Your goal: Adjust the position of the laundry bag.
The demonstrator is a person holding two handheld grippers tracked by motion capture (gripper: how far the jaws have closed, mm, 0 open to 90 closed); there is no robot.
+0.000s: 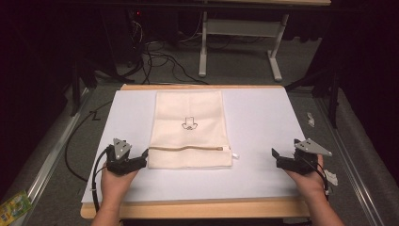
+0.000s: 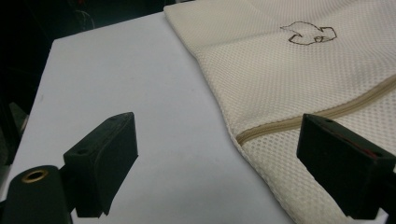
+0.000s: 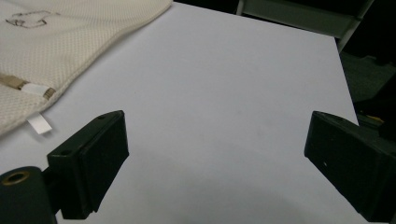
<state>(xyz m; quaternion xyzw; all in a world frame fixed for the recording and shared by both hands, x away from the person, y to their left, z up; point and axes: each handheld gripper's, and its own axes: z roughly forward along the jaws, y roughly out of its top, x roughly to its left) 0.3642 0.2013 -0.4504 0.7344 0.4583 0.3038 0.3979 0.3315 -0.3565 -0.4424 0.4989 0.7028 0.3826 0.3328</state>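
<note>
A cream mesh bag (image 1: 188, 129) lies flat in the middle of the white table top (image 1: 263, 117). It carries a small dark emblem (image 1: 189, 123), and a zipper (image 1: 188, 148) runs across near its front edge. My left gripper (image 1: 141, 157) rests on the table at the bag's front-left corner. In the left gripper view this gripper (image 2: 219, 130) is open, with the bag's (image 2: 289, 84) edge and zipper end (image 2: 261, 130) between the jaws. My right gripper (image 1: 276, 158) sits to the right of the bag, apart from it. That gripper (image 3: 217, 126) is open over bare table, with the bag (image 3: 70, 42) and its white tag (image 3: 38, 122) to its left.
The white sheet lies on a wooden board whose front edge (image 1: 197, 209) faces the person. Cables (image 1: 155, 61) and a white table frame (image 1: 240, 28) are on the floor beyond. A green packet (image 1: 14, 205) lies low at the left, and white scraps (image 1: 310, 118) at the right.
</note>
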